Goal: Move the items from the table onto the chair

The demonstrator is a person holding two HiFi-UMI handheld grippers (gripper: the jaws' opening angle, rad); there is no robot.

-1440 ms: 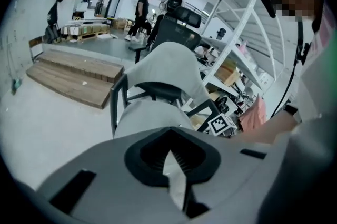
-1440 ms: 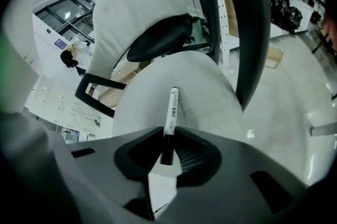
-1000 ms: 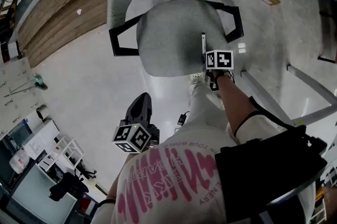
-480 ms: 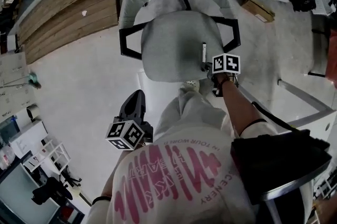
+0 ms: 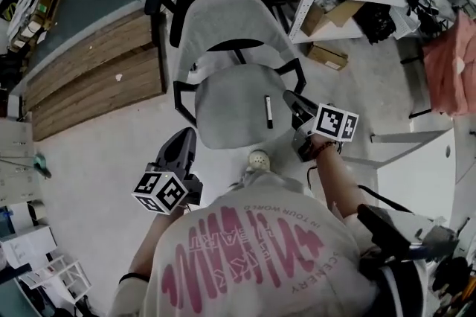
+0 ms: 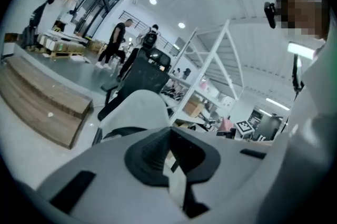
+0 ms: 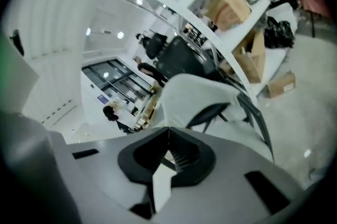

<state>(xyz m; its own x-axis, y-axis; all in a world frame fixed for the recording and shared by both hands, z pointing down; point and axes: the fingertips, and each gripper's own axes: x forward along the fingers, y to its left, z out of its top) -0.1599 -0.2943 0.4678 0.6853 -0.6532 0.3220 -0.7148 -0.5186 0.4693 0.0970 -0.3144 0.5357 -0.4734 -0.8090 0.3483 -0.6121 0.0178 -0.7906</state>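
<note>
Flat on the right side of the seat of a grey fabric office chair with black armrests (image 5: 227, 103): slim black-and-white marker pen (image 5: 268, 111). Just right of it, right hand-held gripper (image 5: 291, 100), jaws just closed together, empty. Left hand-held gripper (image 5: 186, 137) off the seat's near-left edge, jaws together, empty.

Pen (image 5: 268, 111) on chair seat (image 5: 223, 103)
</note>
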